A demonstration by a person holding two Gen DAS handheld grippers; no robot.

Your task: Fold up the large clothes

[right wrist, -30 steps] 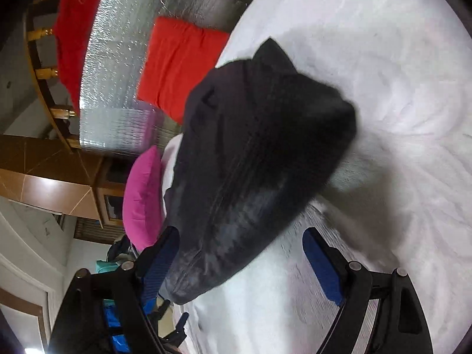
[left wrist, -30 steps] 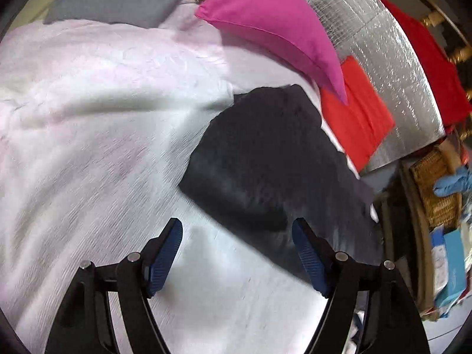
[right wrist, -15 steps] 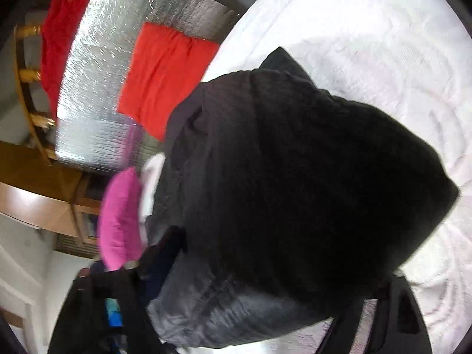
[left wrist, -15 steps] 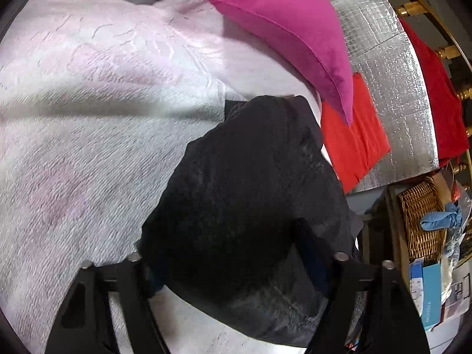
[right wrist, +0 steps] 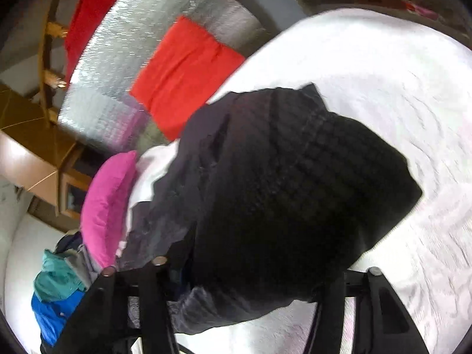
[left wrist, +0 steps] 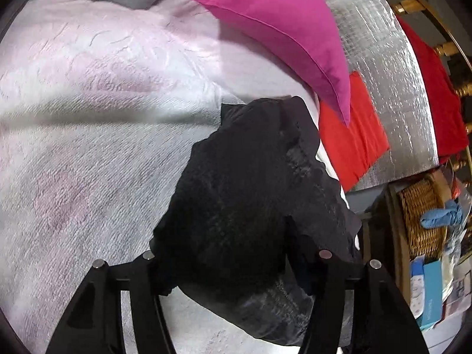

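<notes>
A black garment [left wrist: 244, 194] lies bunched in a thick folded bundle on the pale pink-white bedspread [left wrist: 88, 135]. It also fills the right wrist view [right wrist: 289, 183]. My left gripper [left wrist: 236, 268] stands open with its jaws on either side of the bundle's near end; the cloth covers the fingertips. My right gripper [right wrist: 250, 274] is open too, its jaws straddling the bundle from the other side, pads hidden by the cloth.
A magenta pillow [left wrist: 283, 29] lies just beyond the garment. A silver foil sheet [left wrist: 392, 88] with red cloth [left wrist: 351, 135] hangs past the bed edge. A wicker basket [left wrist: 421, 215] stands on the right. Blue and teal clothes [right wrist: 56, 289] are piled at the left in the right wrist view.
Both grippers have moved in on the black garment, from short of it to straddling it. The bundle now fills the space between each pair of jaws.
</notes>
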